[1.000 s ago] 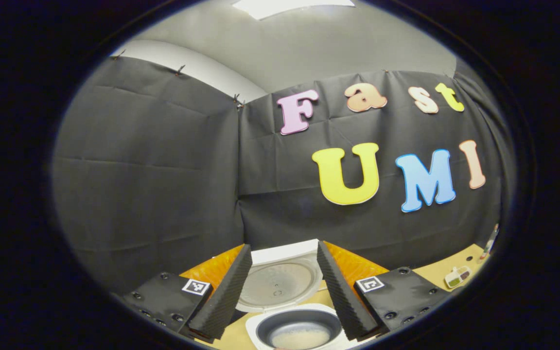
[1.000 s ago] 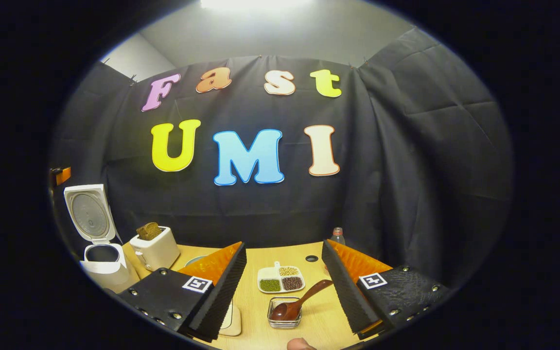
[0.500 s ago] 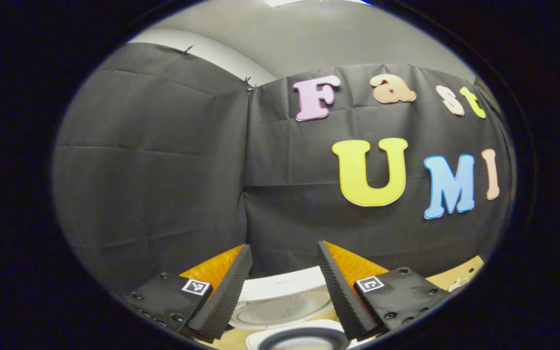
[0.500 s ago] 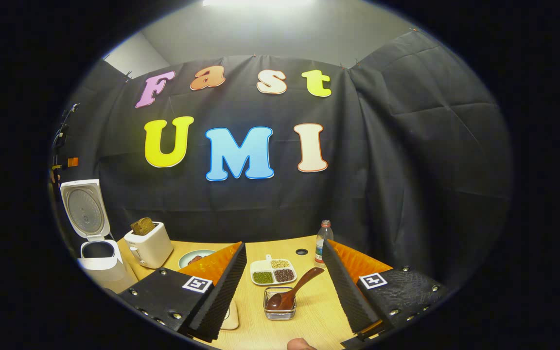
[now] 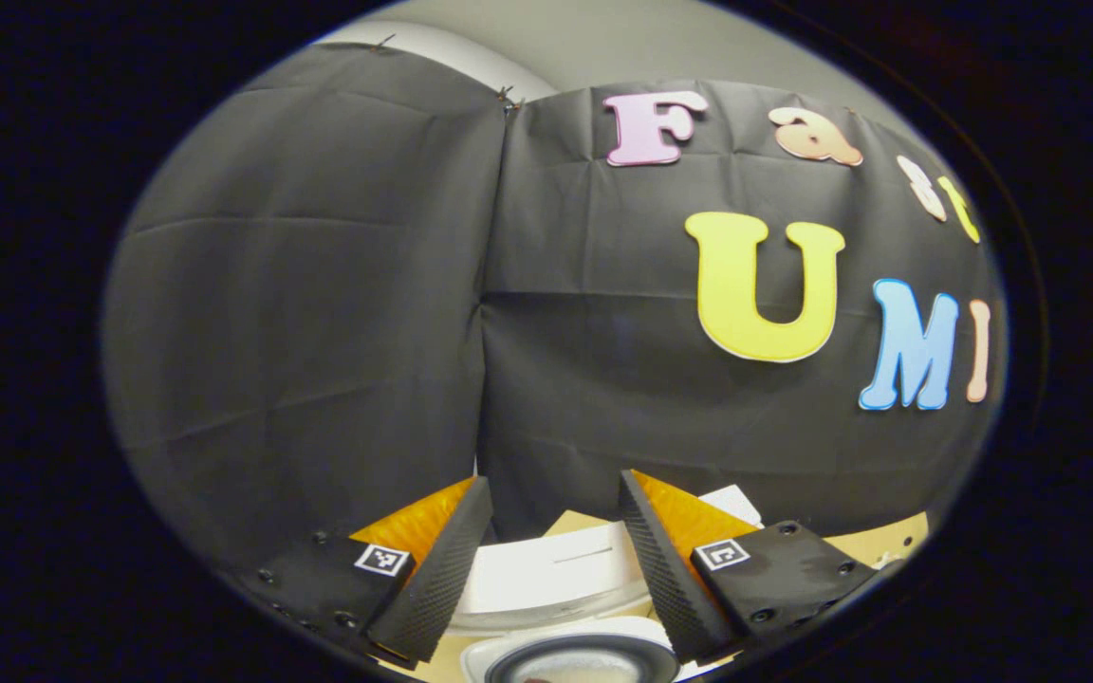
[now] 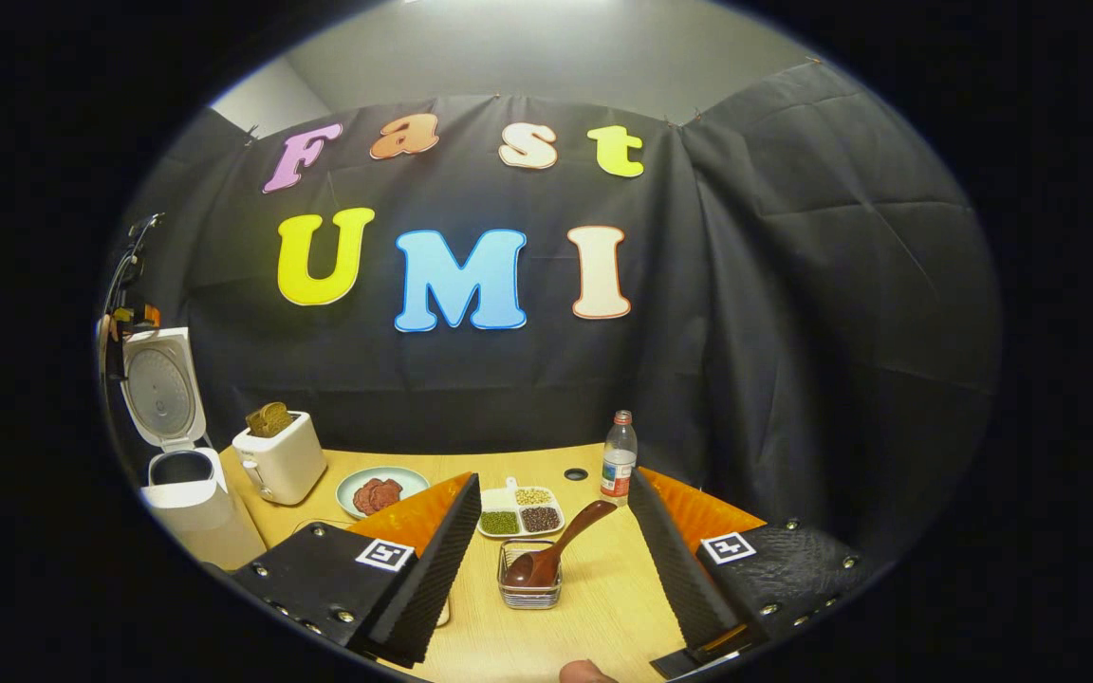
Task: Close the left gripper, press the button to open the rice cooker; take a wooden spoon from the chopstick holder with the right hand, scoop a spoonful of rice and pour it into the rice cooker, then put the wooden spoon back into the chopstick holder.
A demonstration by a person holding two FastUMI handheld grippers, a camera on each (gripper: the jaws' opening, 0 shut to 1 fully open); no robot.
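Rice cooker (image 6: 184, 446) sits lid-up at the table's (image 6: 594, 607) far left, wooden spoon (image 6: 556, 550) leaning in the wire holder (image 6: 529, 588) well right of it, between the right gripper's (image 6: 551, 560) spread-apart fingers, left gripper (image 5: 551, 560) also gaping over what's probably the cooker's rim.

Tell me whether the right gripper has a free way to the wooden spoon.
Probably yes. The right gripper is open and the wooden spoon leans out of its wire holder straight ahead between the fingers, with bare table around and nothing in front of the handle.
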